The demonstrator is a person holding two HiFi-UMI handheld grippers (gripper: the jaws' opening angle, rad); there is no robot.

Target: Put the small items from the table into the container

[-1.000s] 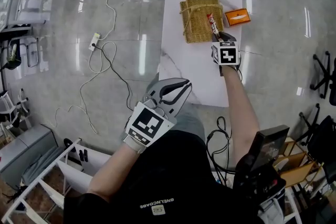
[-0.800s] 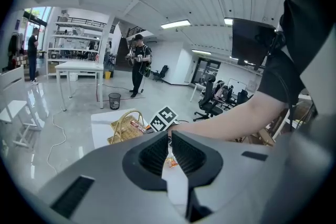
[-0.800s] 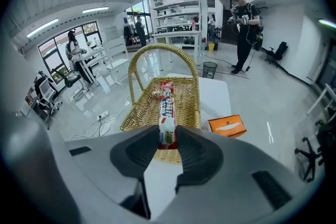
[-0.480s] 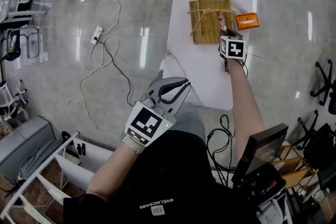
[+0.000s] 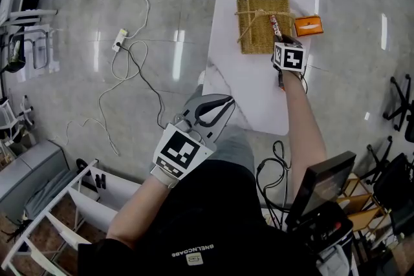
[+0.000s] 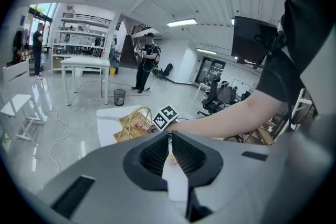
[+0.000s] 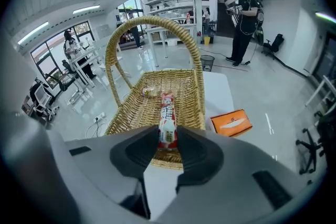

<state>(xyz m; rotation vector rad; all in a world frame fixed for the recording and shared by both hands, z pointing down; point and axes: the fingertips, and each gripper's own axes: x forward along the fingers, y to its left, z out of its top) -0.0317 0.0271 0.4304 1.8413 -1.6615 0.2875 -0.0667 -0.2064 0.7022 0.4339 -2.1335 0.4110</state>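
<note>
A woven wicker basket (image 5: 257,29) with a hoop handle stands on the white marble table (image 5: 252,94). My right gripper (image 5: 279,42) is shut on a red-and-white snack bar (image 5: 275,25), which sticks out over the basket's right side. In the right gripper view the snack bar (image 7: 167,122) points into the basket (image 7: 135,113), where one small wrapped item (image 7: 149,92) lies. My left gripper (image 5: 226,102) hangs by the table's near edge, far from the basket, shut with nothing in it. The left gripper view shows the basket (image 6: 131,122) beyond the left gripper (image 6: 169,138).
An orange box (image 5: 308,25) lies on the table just right of the basket; in the right gripper view the orange box (image 7: 231,124) sits close to the basket's wall. White cables (image 5: 132,64) trail over the floor to the left. People stand far off in the room.
My right gripper has crept a little further over the basket with the snack bar still in it. The left gripper has barely shifted.
</note>
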